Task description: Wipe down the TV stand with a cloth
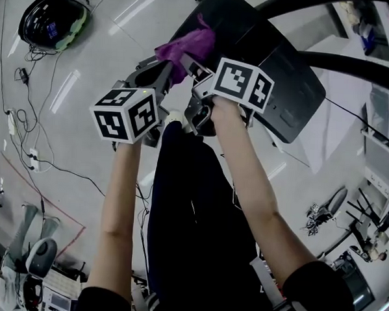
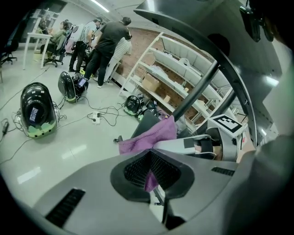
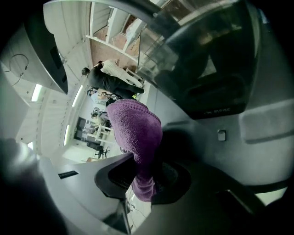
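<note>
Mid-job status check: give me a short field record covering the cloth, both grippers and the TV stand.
cloth: purple, bunched, held by both grippers
left gripper: jaws shut on one end of the cloth
right gripper: jaws shut on the cloth
TV stand: black base just beyond the cloth; cannot tell whether they touch

The cloth (image 1: pixel 187 46) sits at the stand's (image 1: pixel 285 91) left end, caught in the left gripper (image 2: pixel 151 161) and right gripper (image 3: pixel 144 178) (side by side); a helmet (image 1: pixel 52 20) lies far left.
</note>
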`<state>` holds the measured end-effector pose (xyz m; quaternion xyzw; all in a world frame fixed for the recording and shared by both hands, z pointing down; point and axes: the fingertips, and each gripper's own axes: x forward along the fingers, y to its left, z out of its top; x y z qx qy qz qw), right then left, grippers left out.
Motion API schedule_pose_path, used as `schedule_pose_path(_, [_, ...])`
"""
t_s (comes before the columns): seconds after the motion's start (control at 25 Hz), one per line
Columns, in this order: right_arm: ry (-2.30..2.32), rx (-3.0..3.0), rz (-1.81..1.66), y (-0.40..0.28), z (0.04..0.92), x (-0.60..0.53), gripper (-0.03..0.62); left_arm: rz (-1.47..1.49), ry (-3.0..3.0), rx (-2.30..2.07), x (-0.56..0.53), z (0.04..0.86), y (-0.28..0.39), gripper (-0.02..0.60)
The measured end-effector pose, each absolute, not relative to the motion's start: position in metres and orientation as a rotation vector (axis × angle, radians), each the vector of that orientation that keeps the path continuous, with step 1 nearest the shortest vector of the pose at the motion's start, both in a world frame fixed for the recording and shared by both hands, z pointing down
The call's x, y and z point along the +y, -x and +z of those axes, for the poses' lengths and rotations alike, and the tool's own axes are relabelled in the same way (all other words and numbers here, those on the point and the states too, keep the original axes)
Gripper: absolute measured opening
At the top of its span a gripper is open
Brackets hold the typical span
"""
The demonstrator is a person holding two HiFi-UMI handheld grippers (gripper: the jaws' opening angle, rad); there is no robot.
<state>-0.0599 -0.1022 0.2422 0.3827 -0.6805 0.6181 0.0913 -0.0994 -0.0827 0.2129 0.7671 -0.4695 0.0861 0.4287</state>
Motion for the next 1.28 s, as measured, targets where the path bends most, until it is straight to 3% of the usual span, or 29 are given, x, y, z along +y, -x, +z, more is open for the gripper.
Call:
schedule_pose_path(1.04, [-1.405,-1.862,2.04,0.024,0.263,-0.094,0.098,0.25,-1.993,-0.983,-0.086,0.244,0.068,0.006])
schedule_pose_path(1.28, [-1.44,-1.827,2.068,-0.023,0.25,-0.079,0.098,0.281,-2.0,-0.973,-0.071,0.231,0.024,0.006])
